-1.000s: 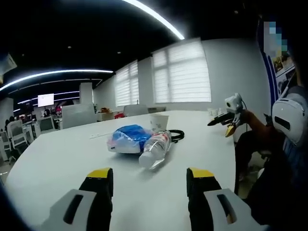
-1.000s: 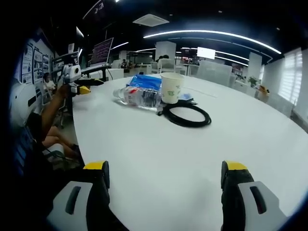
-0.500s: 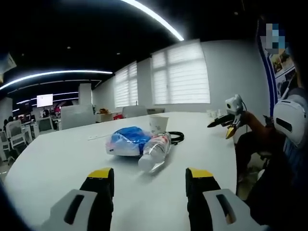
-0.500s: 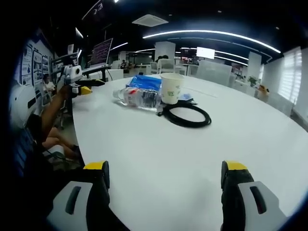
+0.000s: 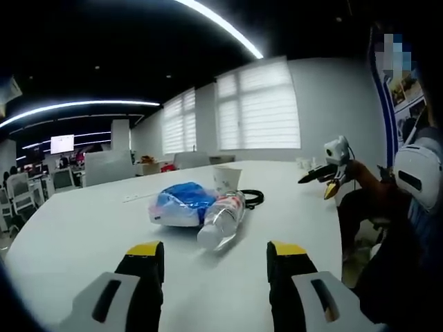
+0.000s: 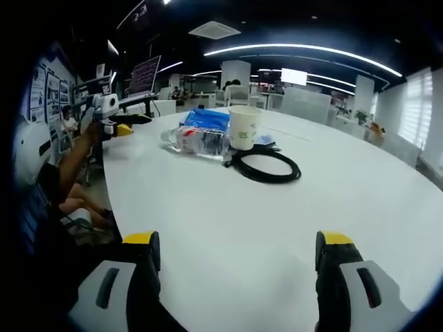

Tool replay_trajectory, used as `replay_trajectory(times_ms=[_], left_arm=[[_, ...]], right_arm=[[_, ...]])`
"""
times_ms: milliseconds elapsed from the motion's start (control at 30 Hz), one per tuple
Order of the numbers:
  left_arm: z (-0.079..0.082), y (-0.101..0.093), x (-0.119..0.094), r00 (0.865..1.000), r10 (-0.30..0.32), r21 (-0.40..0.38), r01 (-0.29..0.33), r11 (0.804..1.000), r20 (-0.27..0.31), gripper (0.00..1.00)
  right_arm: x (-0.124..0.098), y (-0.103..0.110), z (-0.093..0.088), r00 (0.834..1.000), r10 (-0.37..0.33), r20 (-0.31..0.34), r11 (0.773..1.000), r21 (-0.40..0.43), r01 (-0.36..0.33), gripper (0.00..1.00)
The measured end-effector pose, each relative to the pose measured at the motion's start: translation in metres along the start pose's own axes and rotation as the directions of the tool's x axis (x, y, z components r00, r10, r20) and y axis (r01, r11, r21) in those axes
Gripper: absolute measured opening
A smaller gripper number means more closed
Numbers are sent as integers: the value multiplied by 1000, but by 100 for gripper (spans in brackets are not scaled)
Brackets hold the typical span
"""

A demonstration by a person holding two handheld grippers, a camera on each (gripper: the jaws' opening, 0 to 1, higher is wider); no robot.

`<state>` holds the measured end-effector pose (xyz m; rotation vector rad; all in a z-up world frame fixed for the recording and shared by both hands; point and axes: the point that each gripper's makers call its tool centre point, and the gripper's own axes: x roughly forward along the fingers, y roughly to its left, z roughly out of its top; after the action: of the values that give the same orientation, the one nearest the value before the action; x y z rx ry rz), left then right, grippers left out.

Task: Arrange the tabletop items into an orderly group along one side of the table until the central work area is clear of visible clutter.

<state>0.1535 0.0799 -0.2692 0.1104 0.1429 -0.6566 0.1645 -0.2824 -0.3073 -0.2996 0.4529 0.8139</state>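
Note:
A clear water bottle [image 5: 221, 218] lies on its side on the white table [image 5: 76, 232], touching a blue-and-white plastic bag [image 5: 178, 203]. Behind them stand a paper cup [image 5: 226, 178] and a black cable coil [image 5: 253, 196]. My left gripper [image 5: 216, 250] is open and empty, short of the bottle. The right gripper [image 5: 324, 181] hovers at the table's right edge. In the right gripper view, the bottle [image 6: 196, 140], cup [image 6: 243, 127], bag [image 6: 208, 117] and cable [image 6: 266, 166] sit far ahead of my open, empty right gripper [image 6: 239, 241]. The left gripper [image 6: 115, 123] shows at the left.
The table edge [image 6: 114, 200] curves close on the left, with a person's arm and legs beside it. A sleeve and a white pad [image 5: 415, 173] fill the right side. Office chairs [image 5: 66, 178] and desks stand beyond the table.
Both views have shifted slightly with the hands. The items lie where they were, and both grippers stay open and empty.

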Motion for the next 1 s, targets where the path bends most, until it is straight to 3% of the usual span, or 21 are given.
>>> replay_trajectory(times_ms=[1000], left_arm=[[-4,-2,19,999,-36,-12,36,999,-1,54]], right_arm=[[-1,-1,2,1000,0,1,1000,-5,0,90]])
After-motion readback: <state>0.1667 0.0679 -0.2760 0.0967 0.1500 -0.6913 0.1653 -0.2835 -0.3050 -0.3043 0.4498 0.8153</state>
